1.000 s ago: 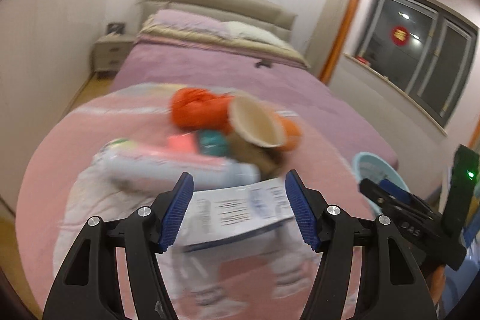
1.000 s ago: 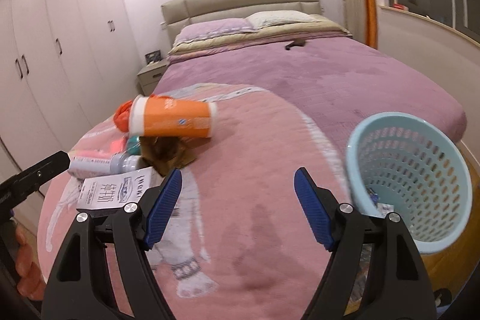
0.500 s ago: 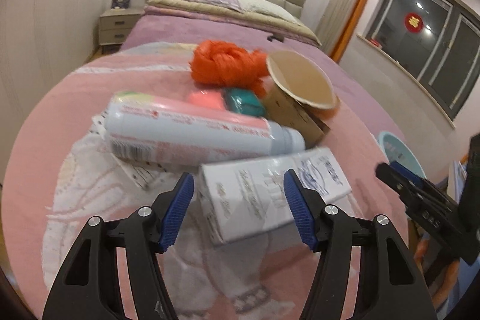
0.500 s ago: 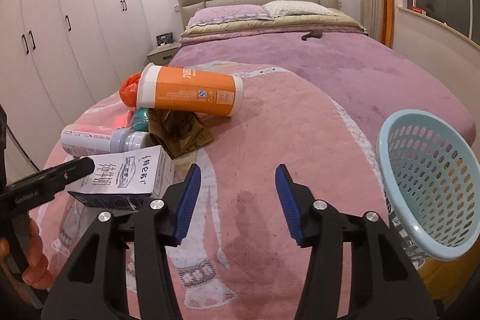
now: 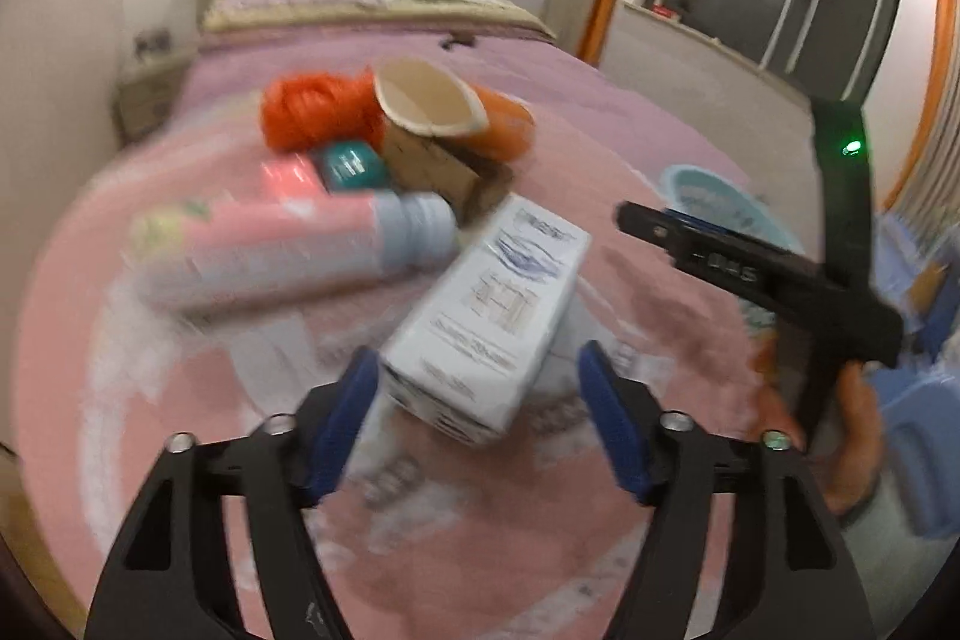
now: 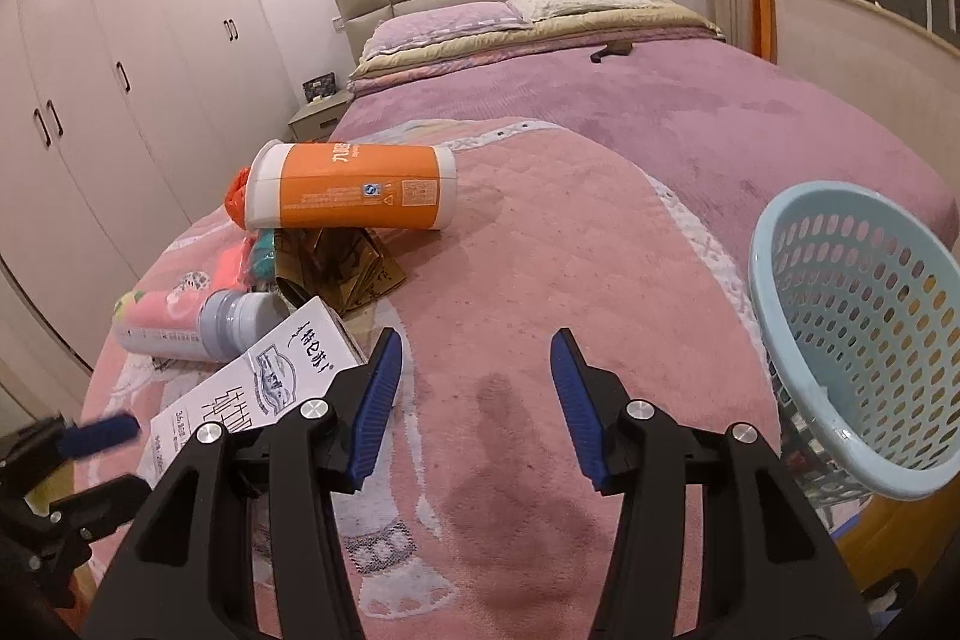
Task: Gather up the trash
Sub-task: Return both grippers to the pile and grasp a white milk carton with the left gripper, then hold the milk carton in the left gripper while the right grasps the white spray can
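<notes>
The left gripper [image 5: 477, 388] is opening, its jaws straddling the white carton [image 5: 486, 322] without pressing; at three o'clock, the right gripper [image 6: 471, 400] hangs half-open, empty.

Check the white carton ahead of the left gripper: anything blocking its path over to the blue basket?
Nothing visible blocks it. Bare pink blanket lies between the white carton and the blue basket. The right gripper hovers over that stretch, open and empty.

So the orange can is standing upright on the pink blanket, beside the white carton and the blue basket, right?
Not quite: the orange can is lying on its side, as the right wrist view shows. It is on the pink blanket, with the white carton and blue basket nearby.
</notes>
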Demonstrator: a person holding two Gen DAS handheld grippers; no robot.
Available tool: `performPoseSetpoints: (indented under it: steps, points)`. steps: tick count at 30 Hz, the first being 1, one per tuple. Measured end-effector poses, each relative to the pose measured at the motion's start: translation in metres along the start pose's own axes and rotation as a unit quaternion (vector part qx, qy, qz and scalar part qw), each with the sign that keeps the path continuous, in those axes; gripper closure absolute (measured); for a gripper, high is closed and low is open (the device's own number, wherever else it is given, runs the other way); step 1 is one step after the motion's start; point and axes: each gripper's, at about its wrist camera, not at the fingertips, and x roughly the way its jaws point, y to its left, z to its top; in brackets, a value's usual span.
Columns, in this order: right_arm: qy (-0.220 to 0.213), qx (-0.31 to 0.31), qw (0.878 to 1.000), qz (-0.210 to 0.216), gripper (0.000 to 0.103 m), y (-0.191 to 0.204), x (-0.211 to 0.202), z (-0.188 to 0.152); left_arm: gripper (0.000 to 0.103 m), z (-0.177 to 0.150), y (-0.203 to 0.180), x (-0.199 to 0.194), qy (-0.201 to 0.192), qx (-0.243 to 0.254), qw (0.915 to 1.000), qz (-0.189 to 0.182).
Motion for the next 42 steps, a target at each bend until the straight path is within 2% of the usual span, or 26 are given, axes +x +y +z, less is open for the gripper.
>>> performPoseSetpoints:
  steps: [2,4,8,12,15,17,18,24,29,31,36,39,42]
  points:
    - [0.002,0.003,1.000,0.005,0.055,-0.001,0.000,0.001,0.023,0.005,-0.005,0.005,-0.003,0.021,0.9997,0.012]
    - [0.002,0.004,1.000,0.010,0.055,-0.001,0.000,0.002,0.022,0.012,-0.007,0.016,0.007,0.038,0.9992,-0.007]
    - [0.001,-0.008,1.000,0.030,0.054,0.002,-0.004,0.020,0.022,0.020,-0.010,0.046,0.047,0.056,0.9972,-0.018]
    - [-0.014,-0.019,0.999,0.048,0.049,0.012,-0.009,0.043,0.022,0.023,-0.026,0.064,0.057,0.084,0.9948,0.009]
    - [-0.020,-0.036,0.998,0.052,0.046,0.023,-0.006,0.056,0.025,0.024,-0.033,0.072,0.063,0.090,0.9936,0.028]
    - [-0.020,-0.045,0.998,0.048,0.043,0.028,0.000,0.064,0.044,0.022,-0.035,0.077,0.069,0.091,0.9928,0.037]
    - [-0.018,-0.046,0.998,0.048,0.042,0.029,0.003,0.067,0.045,0.021,-0.035,0.077,0.068,0.089,0.9930,0.036]
    - [-0.004,-0.050,0.997,0.066,0.041,0.042,0.016,0.078,0.050,0.003,-0.033,0.050,0.044,0.063,0.9968,0.021]
    - [0.002,-0.070,0.994,0.080,0.041,0.071,0.018,0.074,0.051,-0.018,-0.017,0.016,0.022,0.036,0.9984,0.038]
    - [0.008,-0.082,0.991,0.106,0.041,0.085,0.014,0.067,0.051,-0.027,-0.003,-0.001,0.014,0.016,0.9988,0.045]
    - [0.028,-0.127,0.982,0.136,0.041,0.127,0.016,0.045,0.051,-0.047,0.029,-0.035,0.002,-0.028,0.9975,0.065]
    - [0.044,-0.150,0.978,0.135,0.041,0.148,0.029,0.039,0.051,-0.056,0.046,-0.050,-0.003,-0.048,0.9954,0.083]
    - [0.059,-0.172,0.977,0.113,0.041,0.162,0.053,0.039,0.051,-0.062,0.066,-0.060,-0.007,-0.071,0.9920,0.104]
